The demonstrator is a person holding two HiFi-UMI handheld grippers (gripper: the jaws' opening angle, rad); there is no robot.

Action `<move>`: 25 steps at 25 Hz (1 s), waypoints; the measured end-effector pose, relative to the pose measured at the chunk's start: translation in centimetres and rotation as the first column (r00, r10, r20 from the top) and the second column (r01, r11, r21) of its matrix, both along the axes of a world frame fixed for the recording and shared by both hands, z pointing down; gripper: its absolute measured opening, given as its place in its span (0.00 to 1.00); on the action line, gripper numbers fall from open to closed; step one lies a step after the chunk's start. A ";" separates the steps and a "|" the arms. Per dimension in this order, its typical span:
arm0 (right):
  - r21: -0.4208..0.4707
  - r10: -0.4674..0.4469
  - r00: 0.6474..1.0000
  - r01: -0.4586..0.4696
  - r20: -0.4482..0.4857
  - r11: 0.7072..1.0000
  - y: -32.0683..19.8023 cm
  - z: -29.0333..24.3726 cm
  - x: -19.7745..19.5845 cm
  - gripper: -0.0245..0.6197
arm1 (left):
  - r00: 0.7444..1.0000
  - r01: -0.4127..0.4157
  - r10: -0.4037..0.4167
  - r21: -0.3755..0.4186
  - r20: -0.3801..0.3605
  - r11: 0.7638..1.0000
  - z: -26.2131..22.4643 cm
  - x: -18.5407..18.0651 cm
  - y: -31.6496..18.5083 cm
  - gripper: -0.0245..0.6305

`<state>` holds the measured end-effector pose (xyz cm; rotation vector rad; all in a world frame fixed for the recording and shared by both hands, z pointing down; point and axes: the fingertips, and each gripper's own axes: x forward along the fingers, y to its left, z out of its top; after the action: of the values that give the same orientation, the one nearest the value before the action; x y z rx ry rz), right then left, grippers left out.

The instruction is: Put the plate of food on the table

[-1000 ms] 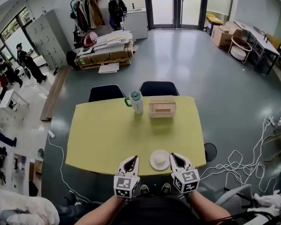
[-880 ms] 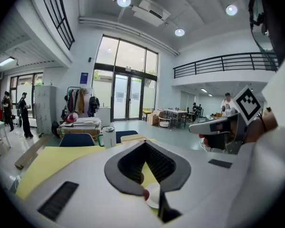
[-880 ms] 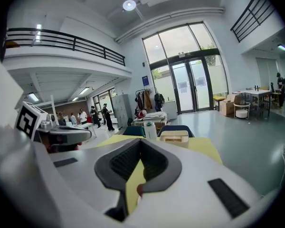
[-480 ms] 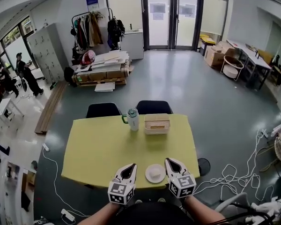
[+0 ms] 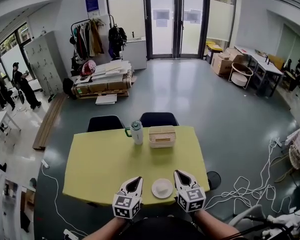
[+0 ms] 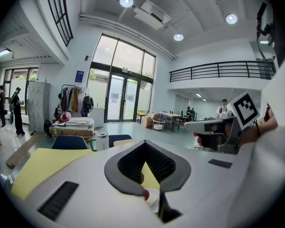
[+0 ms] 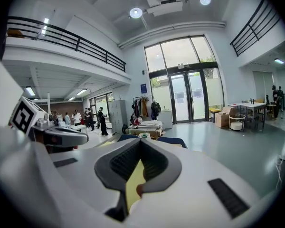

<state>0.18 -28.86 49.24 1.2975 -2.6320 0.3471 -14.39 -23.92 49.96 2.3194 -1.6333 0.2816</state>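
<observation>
A small white plate (image 5: 162, 188) with pale food on it rests on the yellow table (image 5: 105, 164), close to the near edge. My left gripper (image 5: 135, 181) hovers just left of the plate and my right gripper (image 5: 179, 175) just right of it, both apart from it. In the left gripper view the jaws of the left gripper (image 6: 145, 144) meet at the tip with nothing held, and a sliver of the plate (image 6: 152, 199) shows below them. In the right gripper view the right gripper (image 7: 140, 141) is likewise shut and empty over the table (image 7: 132, 184).
At the table's far side stand a white bottle with a green lid (image 5: 136, 132) and a pale slatted box (image 5: 162, 136). Two dark chairs (image 5: 105, 123) (image 5: 159, 119) sit behind it. Cables (image 5: 250, 176) lie on the floor at the right. People stand far left (image 5: 17, 81).
The head view has tilted up, so table, plate and grippers sit lower in the frame. Both grippers stay shut on either side of the plate, which has not moved on the table.
</observation>
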 end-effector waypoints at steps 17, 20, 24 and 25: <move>-0.008 -0.014 1.000 0.014 -0.012 1.000 1.0 -0.3 -0.3 0.05 | 1.000 -0.004 0.004 -0.013 0.007 1.000 -0.1 -0.4 0.5 0.05; -0.007 -0.012 1.000 0.012 -0.017 1.000 1.3 -0.3 -0.1 0.05 | 1.000 -0.001 0.001 -0.014 0.005 1.000 0.0 -0.5 0.6 0.05; -0.009 -0.010 1.000 0.010 -0.020 1.000 1.4 0.1 0.1 0.05 | 1.000 0.000 0.000 -0.021 0.004 1.000 0.4 -0.4 0.7 0.05; -0.012 -0.011 1.000 0.011 -0.022 1.000 1.4 0.3 0.1 0.05 | 1.000 0.000 0.000 -0.022 0.003 1.000 0.6 -0.4 0.7 0.05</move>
<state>0.32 -27.42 49.54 1.2758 -2.6141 0.3441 -14.79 -23.19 50.55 2.3040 -1.6229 0.3018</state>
